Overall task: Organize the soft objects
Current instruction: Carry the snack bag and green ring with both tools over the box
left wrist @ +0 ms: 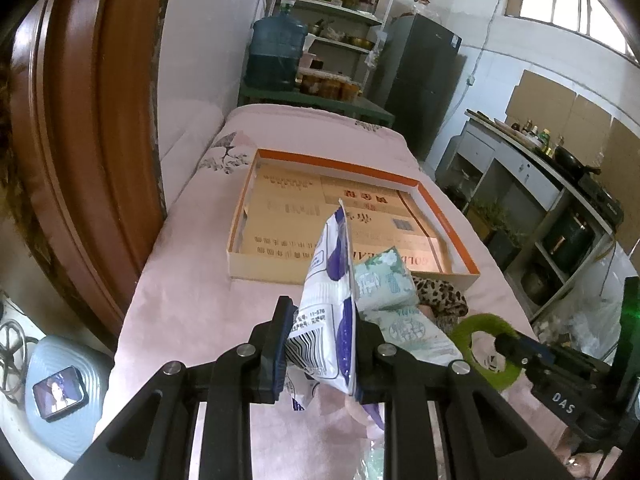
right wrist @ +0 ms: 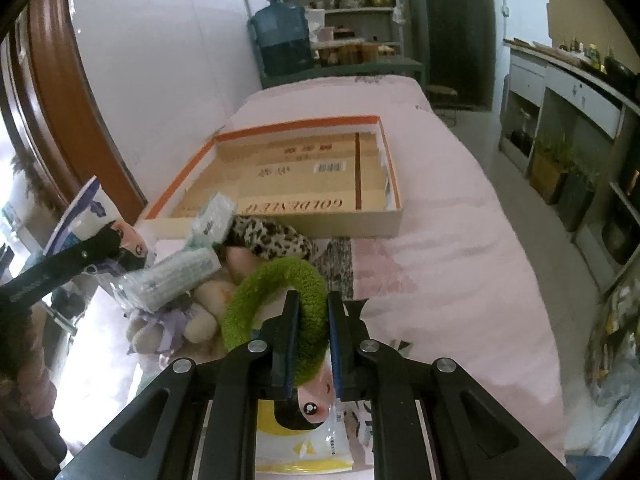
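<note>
- The left gripper is clamped on a white and purple plastic packet, which stands on edge between its dark blue pads and rises above them.
- In the right wrist view the same packet shows at the far left, with the left gripper's black finger across it.
- The right gripper is closed on a fuzzy green ring; its pads pinch the right side of the loop.
- In the left wrist view the green ring sits at the lower right, with the tip of the right gripper reaching into it.
- All of this takes place over a bed covered in a pale pink sheet.
- A shallow cardboard box with an orange rim lies open on the bed, beyond both grippers. Only flat printed cardboard shows inside it.
- A heap of soft things lies on the bed just in front of the box's near wall.
- In the heap are pale green tissue packs, one leaning against the box's wall.
- Beside them lies a leopard-print fabric piece, touching the box.
- A cream plush toy with a lilac ribbon lies under the tissue packs, to the left of the ring.
- A yellow and white packet lies flat on the bed beneath the right gripper.
- A small doll-like face shows just under the right gripper's pads; what it belongs to is unclear.
- Behind the bed stand a blue water jug, shelves and a dark fridge.
</note>
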The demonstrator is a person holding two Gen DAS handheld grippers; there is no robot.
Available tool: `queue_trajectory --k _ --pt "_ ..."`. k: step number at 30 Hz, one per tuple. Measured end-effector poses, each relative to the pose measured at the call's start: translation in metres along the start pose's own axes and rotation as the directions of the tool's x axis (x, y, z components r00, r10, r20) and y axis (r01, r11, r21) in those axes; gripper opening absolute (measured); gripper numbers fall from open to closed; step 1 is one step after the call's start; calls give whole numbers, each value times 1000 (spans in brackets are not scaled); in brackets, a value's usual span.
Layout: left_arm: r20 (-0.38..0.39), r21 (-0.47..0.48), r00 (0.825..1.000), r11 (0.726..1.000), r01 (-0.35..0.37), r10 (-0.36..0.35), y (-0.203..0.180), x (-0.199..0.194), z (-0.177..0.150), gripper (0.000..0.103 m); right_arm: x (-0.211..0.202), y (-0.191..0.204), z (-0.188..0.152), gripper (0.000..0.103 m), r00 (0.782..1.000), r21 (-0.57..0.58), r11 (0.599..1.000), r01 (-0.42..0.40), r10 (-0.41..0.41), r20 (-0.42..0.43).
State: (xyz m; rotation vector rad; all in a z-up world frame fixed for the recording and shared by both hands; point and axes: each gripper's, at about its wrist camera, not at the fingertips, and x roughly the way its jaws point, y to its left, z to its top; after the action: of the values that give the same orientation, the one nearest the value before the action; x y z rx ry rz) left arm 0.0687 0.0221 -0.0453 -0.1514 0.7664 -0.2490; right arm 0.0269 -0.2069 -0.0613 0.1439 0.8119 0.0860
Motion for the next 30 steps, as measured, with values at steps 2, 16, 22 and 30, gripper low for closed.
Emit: queue_trajectory --k 2,16,22,30 --pt "3 -1 1000 1000 -10 10 0 0 4 24 -4 -1 4 13 1000 -6 1000 -3 3 12" --pt "79 43 996 998 -44 41 -14 -8 46 24 -35 -1 58 13 991 -57 998 -41 48 126" --pt "96 66 994 996 -58 51 -23 3 70 24 -34 1 86 13 985 -66 996 -66 76 154" --pt "84 63 995 996 -67 61 -28 27 100 24 -16 1 126 13 980 -54 991 -120 127 155"
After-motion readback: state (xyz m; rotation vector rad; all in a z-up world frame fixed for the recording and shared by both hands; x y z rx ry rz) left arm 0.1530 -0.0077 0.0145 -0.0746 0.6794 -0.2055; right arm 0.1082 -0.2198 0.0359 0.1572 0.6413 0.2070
